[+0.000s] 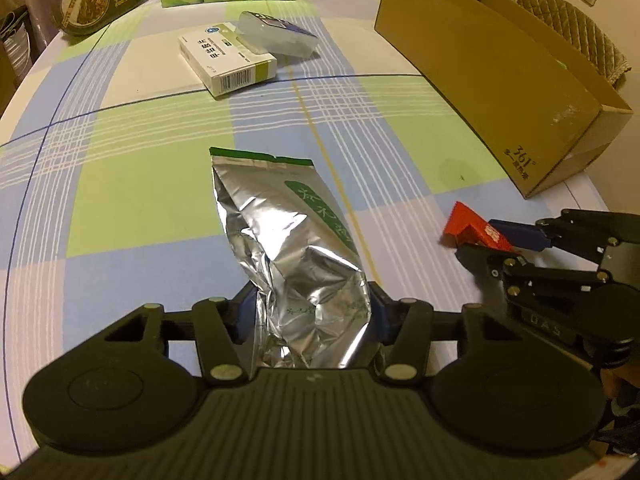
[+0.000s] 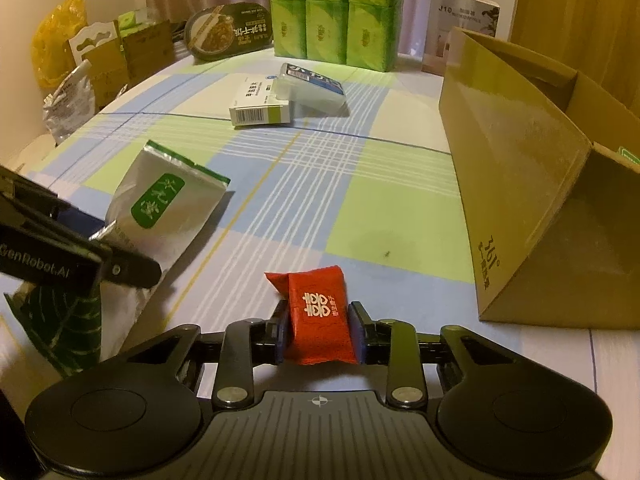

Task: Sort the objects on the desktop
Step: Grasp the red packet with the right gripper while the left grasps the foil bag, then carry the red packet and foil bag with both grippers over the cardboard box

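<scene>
My left gripper point(image 1: 310, 316) is shut on a silver foil tea bag point(image 1: 288, 240) with a green label, which sticks forward over the checked tablecloth; it also shows in the right wrist view point(image 2: 168, 208). My right gripper point(image 2: 320, 332) is shut on a small red packet point(image 2: 318, 312) with white characters, held just above the cloth; it also shows in the left wrist view point(image 1: 474, 230). An open cardboard box point(image 1: 500, 76) stands to the right, also in the right wrist view point(image 2: 520, 184).
A white medicine box point(image 1: 226, 58) and a clear plastic case point(image 1: 280, 34) lie further back in the middle. Green tissue packs point(image 2: 332, 12) and an oval noodle bowl point(image 2: 228, 30) stand at the far edge. Bags and cartons point(image 2: 100, 60) crowd the left.
</scene>
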`<action>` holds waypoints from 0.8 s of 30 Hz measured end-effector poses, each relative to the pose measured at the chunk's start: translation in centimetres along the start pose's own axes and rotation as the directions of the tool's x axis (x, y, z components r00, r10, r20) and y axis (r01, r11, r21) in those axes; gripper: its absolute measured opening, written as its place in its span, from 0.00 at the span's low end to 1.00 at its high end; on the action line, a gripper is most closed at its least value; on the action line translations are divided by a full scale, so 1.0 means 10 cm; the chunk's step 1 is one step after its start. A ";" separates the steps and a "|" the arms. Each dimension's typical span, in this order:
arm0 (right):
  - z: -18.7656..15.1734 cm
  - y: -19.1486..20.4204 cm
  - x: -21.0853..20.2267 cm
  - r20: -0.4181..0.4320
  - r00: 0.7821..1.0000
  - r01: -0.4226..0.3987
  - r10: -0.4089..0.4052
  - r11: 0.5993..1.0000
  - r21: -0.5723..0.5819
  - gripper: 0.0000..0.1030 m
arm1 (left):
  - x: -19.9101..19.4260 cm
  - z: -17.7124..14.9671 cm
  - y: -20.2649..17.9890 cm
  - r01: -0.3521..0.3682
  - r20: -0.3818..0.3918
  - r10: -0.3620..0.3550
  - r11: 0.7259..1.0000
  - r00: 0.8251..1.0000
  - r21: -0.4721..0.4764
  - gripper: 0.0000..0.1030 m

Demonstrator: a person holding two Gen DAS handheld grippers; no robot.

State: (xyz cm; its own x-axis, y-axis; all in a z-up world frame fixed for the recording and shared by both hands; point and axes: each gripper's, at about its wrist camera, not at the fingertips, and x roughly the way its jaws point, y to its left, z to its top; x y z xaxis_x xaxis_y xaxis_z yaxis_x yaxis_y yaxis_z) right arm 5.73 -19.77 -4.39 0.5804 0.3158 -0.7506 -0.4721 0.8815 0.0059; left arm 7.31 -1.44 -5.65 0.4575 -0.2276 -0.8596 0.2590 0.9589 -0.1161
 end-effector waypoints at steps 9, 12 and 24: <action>0.05 -0.02 -0.20 0.049 0.999 0.014 -0.014 1.000 0.007 0.26 | -0.18 -0.07 -0.09 0.012 0.025 -0.012 1.000 1.000 0.003 0.48; 0.07 -0.02 -0.26 0.061 0.998 0.017 -0.017 1.000 0.009 0.26 | -0.25 -0.06 -0.13 0.015 0.039 -0.016 1.000 0.999 0.007 0.48; 0.06 -0.05 -0.53 0.106 0.994 0.035 -0.037 0.999 0.021 0.26 | -0.46 -0.07 -0.26 0.020 0.074 -0.021 1.000 0.997 0.016 0.48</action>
State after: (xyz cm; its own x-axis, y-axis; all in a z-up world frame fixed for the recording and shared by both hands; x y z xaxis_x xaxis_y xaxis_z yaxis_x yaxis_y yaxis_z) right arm 3.33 -21.69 0.00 0.6642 0.3184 -0.6764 -0.4376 0.8991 -0.0065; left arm 3.93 -2.73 -1.80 0.5136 -0.2598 -0.8178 0.2817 0.9513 -0.1253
